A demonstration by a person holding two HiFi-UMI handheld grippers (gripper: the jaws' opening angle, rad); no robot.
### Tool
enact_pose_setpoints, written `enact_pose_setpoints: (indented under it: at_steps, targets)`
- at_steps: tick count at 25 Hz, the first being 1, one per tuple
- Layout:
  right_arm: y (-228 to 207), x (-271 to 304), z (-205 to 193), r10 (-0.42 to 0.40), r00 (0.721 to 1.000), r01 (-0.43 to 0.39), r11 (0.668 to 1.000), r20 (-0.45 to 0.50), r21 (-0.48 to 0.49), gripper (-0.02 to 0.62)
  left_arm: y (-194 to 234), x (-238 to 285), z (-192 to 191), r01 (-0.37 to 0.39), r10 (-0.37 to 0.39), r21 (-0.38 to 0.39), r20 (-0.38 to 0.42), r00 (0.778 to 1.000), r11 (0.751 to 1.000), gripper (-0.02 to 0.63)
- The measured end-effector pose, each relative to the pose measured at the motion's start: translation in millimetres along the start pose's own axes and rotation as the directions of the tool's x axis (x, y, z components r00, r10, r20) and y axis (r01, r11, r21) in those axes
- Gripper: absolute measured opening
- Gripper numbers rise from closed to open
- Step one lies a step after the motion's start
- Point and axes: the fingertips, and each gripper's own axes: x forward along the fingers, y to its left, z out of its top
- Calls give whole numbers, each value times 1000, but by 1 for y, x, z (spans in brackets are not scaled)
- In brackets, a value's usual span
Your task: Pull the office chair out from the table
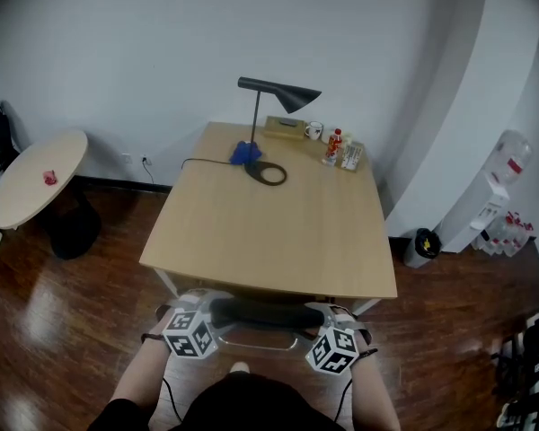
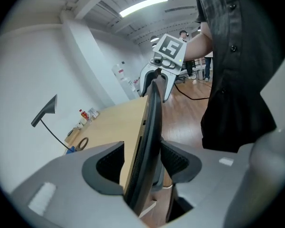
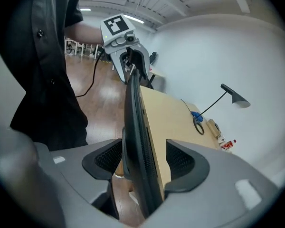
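Note:
The office chair is pushed in at the near edge of the wooden table (image 1: 269, 232); only the dark top of its backrest (image 1: 256, 312) shows in the head view. My left gripper (image 1: 200, 308) straddles the left end of that top edge and my right gripper (image 1: 328, 315) the right end. In the left gripper view the thin backrest (image 2: 149, 141) runs between the jaws of the left gripper (image 2: 142, 163), with a gap at the left pad. In the right gripper view the backrest (image 3: 135, 141) stands between the spread jaws of the right gripper (image 3: 145, 160), clear of both pads.
A black desk lamp (image 1: 274, 97), a mug (image 1: 314, 130) and a bottle (image 1: 333, 145) stand at the table's far edge by the wall. A round side table (image 1: 36, 176) is at the left. A bin (image 1: 422, 245) and a water dispenser (image 1: 494, 196) stand at the right. The floor is wood.

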Motion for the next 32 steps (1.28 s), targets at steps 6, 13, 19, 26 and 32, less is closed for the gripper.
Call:
enact_pose_setpoints:
  at_steps: [6,13,19,26,32]
  targets:
    - [-1,18,-15,11,995,-18,998,-101,-61,260,-18,24,-18,83,-58,162,-157,986,983,232]
    - [5,23,-27,14,978,-49,985,-206,-165,154,-21,35,-32,111,-53,222,-251,967,969,187]
    - [13,25,-30,42,972,-91,974,-229,-209,89,-19,37,-35,100,-33,242,-268,963,965,90]
    - [25,17,-34,72,961,-127,972,-266,-198,58,-33,33,-32,158,-88,214,-304,949,964,77]
    - [37,8,-32,116,955,-174,965,-274,-198,56,-45,25,-28,169,-99,202,-319,943,965,75]
